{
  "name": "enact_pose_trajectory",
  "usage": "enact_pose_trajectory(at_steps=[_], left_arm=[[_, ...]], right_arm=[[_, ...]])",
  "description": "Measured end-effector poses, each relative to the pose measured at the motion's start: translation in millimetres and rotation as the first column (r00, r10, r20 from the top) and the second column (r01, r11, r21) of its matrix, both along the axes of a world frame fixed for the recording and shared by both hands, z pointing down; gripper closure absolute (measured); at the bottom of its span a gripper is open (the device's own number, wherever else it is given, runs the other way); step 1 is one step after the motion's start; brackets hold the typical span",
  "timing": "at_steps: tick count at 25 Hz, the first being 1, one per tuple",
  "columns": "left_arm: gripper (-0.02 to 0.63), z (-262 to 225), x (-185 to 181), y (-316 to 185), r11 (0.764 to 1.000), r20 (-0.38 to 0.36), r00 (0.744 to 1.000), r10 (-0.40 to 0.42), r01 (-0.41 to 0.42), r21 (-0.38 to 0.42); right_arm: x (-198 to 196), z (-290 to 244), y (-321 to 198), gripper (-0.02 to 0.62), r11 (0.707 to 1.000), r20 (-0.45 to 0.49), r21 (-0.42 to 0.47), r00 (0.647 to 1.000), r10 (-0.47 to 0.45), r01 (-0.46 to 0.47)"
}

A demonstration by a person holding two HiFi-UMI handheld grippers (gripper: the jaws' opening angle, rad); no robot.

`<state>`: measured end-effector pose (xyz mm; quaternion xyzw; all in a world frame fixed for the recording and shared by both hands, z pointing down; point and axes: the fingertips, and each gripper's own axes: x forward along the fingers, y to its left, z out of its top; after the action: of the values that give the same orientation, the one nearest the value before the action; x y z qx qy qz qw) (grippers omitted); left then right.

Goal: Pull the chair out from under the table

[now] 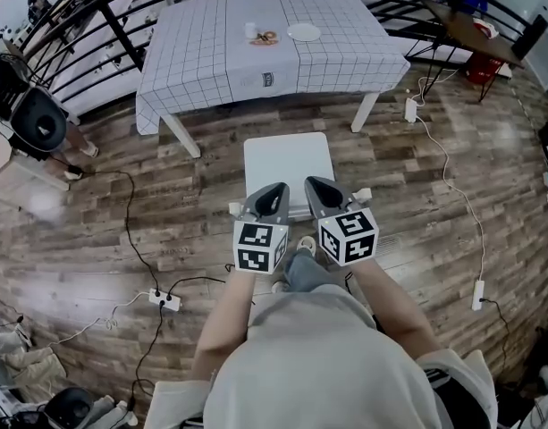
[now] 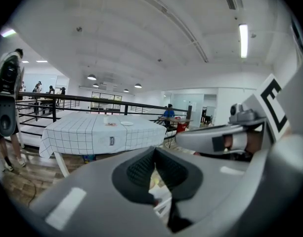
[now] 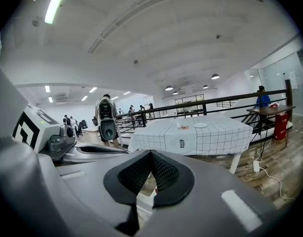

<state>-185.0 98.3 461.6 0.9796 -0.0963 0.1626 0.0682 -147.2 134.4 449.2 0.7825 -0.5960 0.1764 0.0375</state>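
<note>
1. Chair (image 1: 289, 164): a white one with a flat, square seat stands on the wood floor between the person and the table (image 1: 202, 52). Its far edge is near the hanging checked cloth but apart from it, so the seat looks to be already out from under the table.
2. The left gripper (image 1: 275, 191) and right gripper (image 1: 316, 186) are side by side over the seat's near edge.
3. In the left gripper view the left gripper's (image 2: 154, 154) jaws are pressed together with nothing between the pads. The right gripper view shows the same for the right gripper (image 3: 151, 154). Only white parts of the chair show below and beyond the closed tips, so neither gripper has hold of it.
4. A pale bar (image 1: 296, 211) lies across the near edge beneath the grippers and may be the backrest's top rail. I cannot tell that for certain from above.
5. Handling, as a judgement: the chair looks rigid and fairly light, with a smooth, probably slippery surface. It should slide on the boards rather than need lifting, though the legs could catch on plank seams.
6. The best hold is probably that near bar or the seat's near lip, with 1 gripper toward each end. The jaws would need to open first, and an even pull from both would keep the chair from swinging.
</note>
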Motion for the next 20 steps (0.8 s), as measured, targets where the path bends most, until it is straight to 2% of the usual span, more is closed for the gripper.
enact_pose_trajectory(at_steps=[20], left_arm=[[0.595,-6.4,7.2,-2.7,1.000,-0.010,1.000,0.001,-0.001,0.008]], right_arm=[[-1.8,-8.0,-6.2,0.597,1.000,-0.014,0.020,1.000,-0.009,0.009]])
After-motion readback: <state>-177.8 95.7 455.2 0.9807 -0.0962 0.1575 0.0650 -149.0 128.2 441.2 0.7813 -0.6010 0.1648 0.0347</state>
